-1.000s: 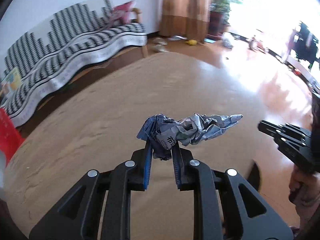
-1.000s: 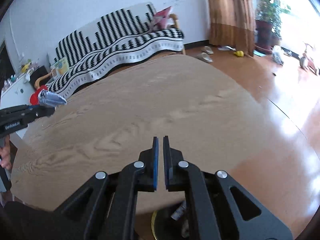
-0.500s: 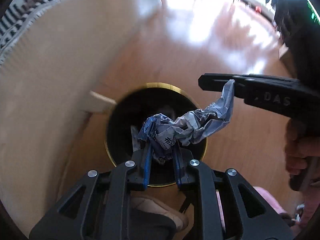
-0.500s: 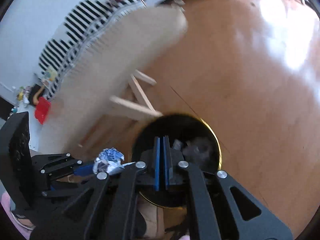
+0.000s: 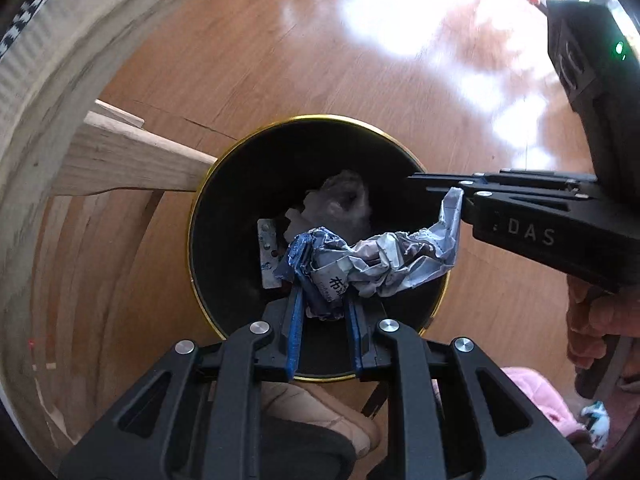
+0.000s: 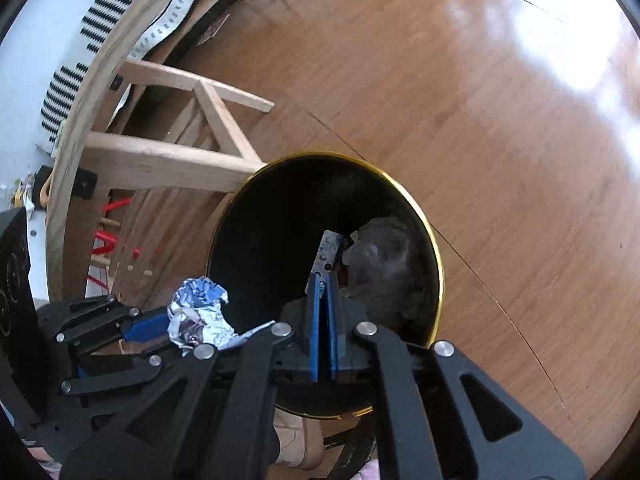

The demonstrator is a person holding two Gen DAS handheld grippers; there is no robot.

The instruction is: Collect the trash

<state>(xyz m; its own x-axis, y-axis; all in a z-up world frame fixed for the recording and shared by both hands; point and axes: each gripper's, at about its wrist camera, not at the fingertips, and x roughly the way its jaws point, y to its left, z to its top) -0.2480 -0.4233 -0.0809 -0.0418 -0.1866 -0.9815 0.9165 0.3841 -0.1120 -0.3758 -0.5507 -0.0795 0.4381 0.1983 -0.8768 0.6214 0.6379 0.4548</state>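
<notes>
My left gripper is shut on a crumpled blue-and-white wrapper, held right over the mouth of a black bin with a gold rim. Inside the bin lie a grey wad and a silver blister strip. The right gripper reaches in from the right, shut and empty, its tip over the bin's right rim beside the wrapper's free end. In the right wrist view the right gripper points into the bin, and the left gripper with the wrapper sits at the left.
The bin stands on a wooden floor against the pale wooden legs of a round table. A striped sofa is behind it. A beige shoe and pink fabric lie below the bin. A hand holds the right gripper.
Both grippers swung down from above the tabletop to over the bin on the floor. The left one kept the wrapper throughout; the right stayed shut.
</notes>
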